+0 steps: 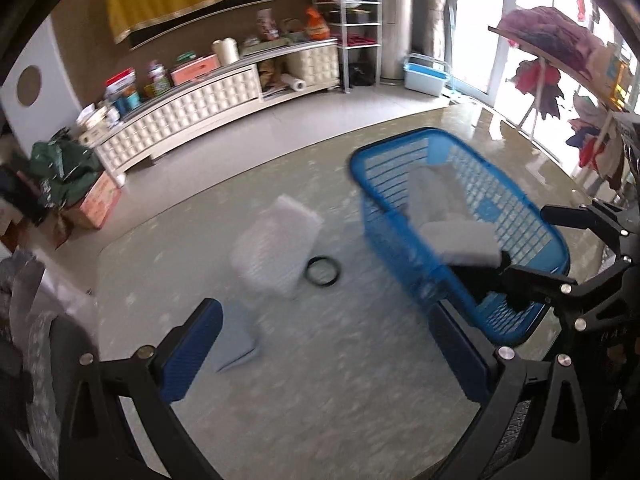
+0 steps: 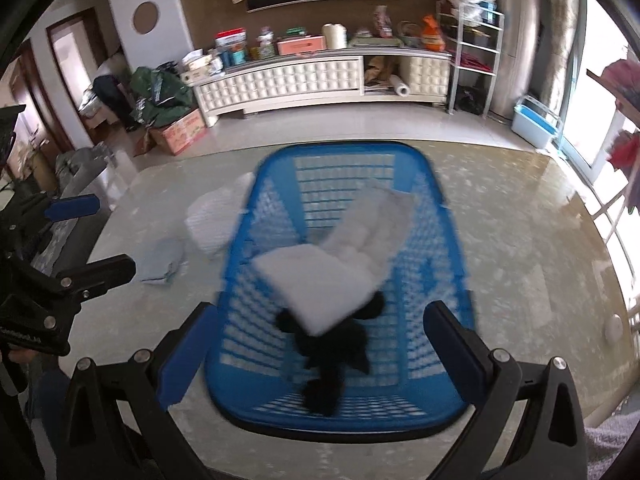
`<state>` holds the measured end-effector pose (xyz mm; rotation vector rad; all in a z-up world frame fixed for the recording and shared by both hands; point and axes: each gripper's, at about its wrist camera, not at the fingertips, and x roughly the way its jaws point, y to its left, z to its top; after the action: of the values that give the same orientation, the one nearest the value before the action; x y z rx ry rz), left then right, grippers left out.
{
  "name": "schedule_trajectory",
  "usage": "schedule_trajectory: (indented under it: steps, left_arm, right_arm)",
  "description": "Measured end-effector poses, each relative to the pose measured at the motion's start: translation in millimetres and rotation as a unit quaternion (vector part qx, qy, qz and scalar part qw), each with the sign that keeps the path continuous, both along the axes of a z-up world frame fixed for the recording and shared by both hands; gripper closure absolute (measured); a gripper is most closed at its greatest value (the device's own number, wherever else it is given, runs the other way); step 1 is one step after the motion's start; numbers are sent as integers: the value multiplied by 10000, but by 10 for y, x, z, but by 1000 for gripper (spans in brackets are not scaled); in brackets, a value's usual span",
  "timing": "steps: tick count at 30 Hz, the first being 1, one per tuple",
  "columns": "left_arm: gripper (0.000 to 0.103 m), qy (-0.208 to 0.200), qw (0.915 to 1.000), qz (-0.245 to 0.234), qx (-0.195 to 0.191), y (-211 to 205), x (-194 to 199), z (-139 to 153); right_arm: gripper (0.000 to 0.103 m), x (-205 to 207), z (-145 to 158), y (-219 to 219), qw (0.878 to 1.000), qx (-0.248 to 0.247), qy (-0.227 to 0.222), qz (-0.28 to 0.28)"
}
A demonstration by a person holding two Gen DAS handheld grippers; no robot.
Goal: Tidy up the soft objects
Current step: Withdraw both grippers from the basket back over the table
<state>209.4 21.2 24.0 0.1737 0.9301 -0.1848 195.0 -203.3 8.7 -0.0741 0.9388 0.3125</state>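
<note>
Both the left tool (image 1: 324,344) and right tool (image 2: 316,356) gape wide and empty. The white foam pad (image 1: 276,252) and folded pale blue cloth (image 1: 236,344) on the surface beside the blue basket (image 2: 452,240) look light and limp, best pinched at an edge. Blur hides the nature of the black item (image 2: 332,360) under the white pads in the basket.

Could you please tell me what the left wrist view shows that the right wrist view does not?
Only the left wrist view shows the black ring on the table. Only the right wrist view shows the black soft item whole on the basket floor. Both show the blue basket, the white pads in it, the white bundle and the pale blue cloth outside it, and both open claws.
</note>
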Motion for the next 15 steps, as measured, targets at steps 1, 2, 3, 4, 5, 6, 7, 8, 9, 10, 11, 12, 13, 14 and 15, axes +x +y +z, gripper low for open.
schedule_trajectory:
  steps: [1,2,3,4,5,6,7,8,9,10,11,12,13,14,15]
  left_arm:
    - [1,-5,10000,67,-22,92,-51,7]
    - [1,2,9999,116,-43,166,-101,10]
    - [1,3,9998,173,-60,244,-141,17]
    - [1,-10,9997,246,-63,331,-184,22]
    - [1,-21,9995,313,-63,413,-222,26]
    - [1,-26,9993,377,-68,495,-260,28]
    - [1,-32,9990,448,-87,589,-304,31]
    - [1,-40,9987,505,-108,646,-342,37]
    - [1,-46,9983,567,-133,719,-372,36]
    - [1,-54,9979,634,-154,795,-404,32]
    - [1,-64,9974,701,-171,866,-436,26]
    - [1,-65,9970,748,-192,936,-459,12]
    - [1,-55,9965,805,-223,1021,-486,-6]
    - [1,-47,9960,856,-241,1085,-508,-22]
    - [1,-40,9957,896,-248,1132,-528,-36]
  right_arm:
    - [0,-1,0,46,10000,6,18,48]
    - [0,-2,4,117,9999,-3,32,104]
    - [0,9,9,164,9999,-13,47,147]
    - [0,17,19,228,9998,-22,62,193]
    - [0,16,29,315,9996,-29,62,270]
    - [0,25,34,367,9994,-39,71,323]
    - [0,31,37,431,9992,-61,81,375]
    - [0,33,45,465,9990,-60,86,428]
    - [0,42,54,527,9987,-56,101,487]
    - [0,45,58,591,9985,-74,113,527]
    - [0,49,59,656,9982,-93,109,588]
    - [0,52,57,717,9978,-115,111,643]
    - [0,54,53,779,9975,-150,121,679]
    - [0,56,46,860,9970,-179,130,748]
    - [0,59,36,896,9966,-195,137,784]
